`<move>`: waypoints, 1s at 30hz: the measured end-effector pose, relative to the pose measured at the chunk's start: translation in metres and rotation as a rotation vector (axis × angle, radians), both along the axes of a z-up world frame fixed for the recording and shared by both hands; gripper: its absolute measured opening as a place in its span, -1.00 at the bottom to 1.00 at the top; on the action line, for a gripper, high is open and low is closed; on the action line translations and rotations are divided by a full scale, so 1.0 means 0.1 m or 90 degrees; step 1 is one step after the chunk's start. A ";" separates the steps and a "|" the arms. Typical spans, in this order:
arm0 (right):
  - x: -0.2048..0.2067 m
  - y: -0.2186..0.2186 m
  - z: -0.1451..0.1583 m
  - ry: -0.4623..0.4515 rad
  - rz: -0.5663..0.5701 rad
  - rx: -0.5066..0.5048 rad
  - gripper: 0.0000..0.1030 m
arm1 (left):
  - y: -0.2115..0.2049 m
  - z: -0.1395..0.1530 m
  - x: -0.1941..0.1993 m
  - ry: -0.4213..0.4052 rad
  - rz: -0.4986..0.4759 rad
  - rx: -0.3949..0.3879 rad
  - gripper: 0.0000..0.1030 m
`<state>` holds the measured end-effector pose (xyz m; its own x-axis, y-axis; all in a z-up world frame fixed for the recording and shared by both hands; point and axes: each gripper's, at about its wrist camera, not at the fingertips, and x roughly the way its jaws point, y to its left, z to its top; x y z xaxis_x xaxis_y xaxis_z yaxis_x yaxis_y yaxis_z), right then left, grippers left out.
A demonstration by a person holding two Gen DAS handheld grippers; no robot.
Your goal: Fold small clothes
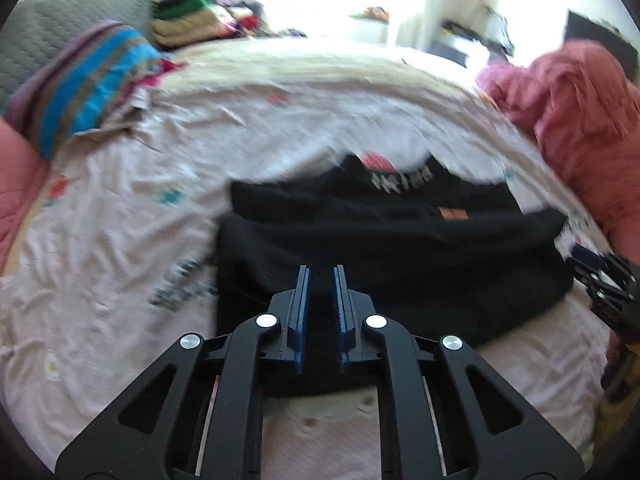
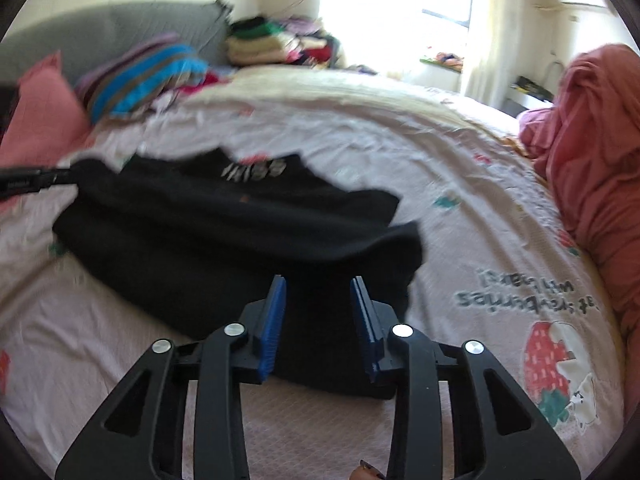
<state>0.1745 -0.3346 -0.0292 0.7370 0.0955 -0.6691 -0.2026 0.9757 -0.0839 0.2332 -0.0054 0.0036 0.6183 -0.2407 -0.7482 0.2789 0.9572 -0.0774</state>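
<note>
A: Two grippers, one black garment [image 1: 384, 248]. It lies in the middle of the left wrist view on the pale bedsheet [image 1: 120, 220], already doubled over, neck label towards the top.

B: And the jaws? The left gripper [image 1: 322, 276] looks nearly together to me, a thin gap, no cloth pinched that I can see.

A: Agreed, nothing between them. The right gripper [image 2: 318, 284] stands apart, jaws over the garment's near right corner at lower centre of its view, also empty.

B: So what could go wrong?

A: Both views are smeared, so I judge the hands are moving fast. A quick pinch could catch only the top layer, and the fold below would drag open.

B: Or catch the bedsheet with it. The sheet is wrinkled and loose right beside the hem.

A: Yes, and the left jaws, being almost closed, could just shove the edge and rumple it.

B: The pink heap [image 2: 592, 152] at right?

A: Well apart from the garment; little risk there.
</note>
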 end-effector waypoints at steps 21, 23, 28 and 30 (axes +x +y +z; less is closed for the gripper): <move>1.15 0.17 -0.39 0.073 -0.053 -0.005 -0.44 | -0.05 -0.46 0.73 0.043 0.112 -0.040 -0.84; 1.31 0.14 -0.37 0.075 -0.073 0.001 -0.45 | 0.04 -0.44 0.81 0.050 0.143 -0.091 -0.77; 1.67 0.01 -0.26 0.063 -0.128 -0.001 -0.47 | 0.36 -0.16 0.80 -0.019 0.194 -0.154 -0.65; 1.71 -0.06 -0.21 0.057 -0.140 0.008 -0.42 | 0.53 -0.04 0.80 -0.039 0.208 -0.166 -0.59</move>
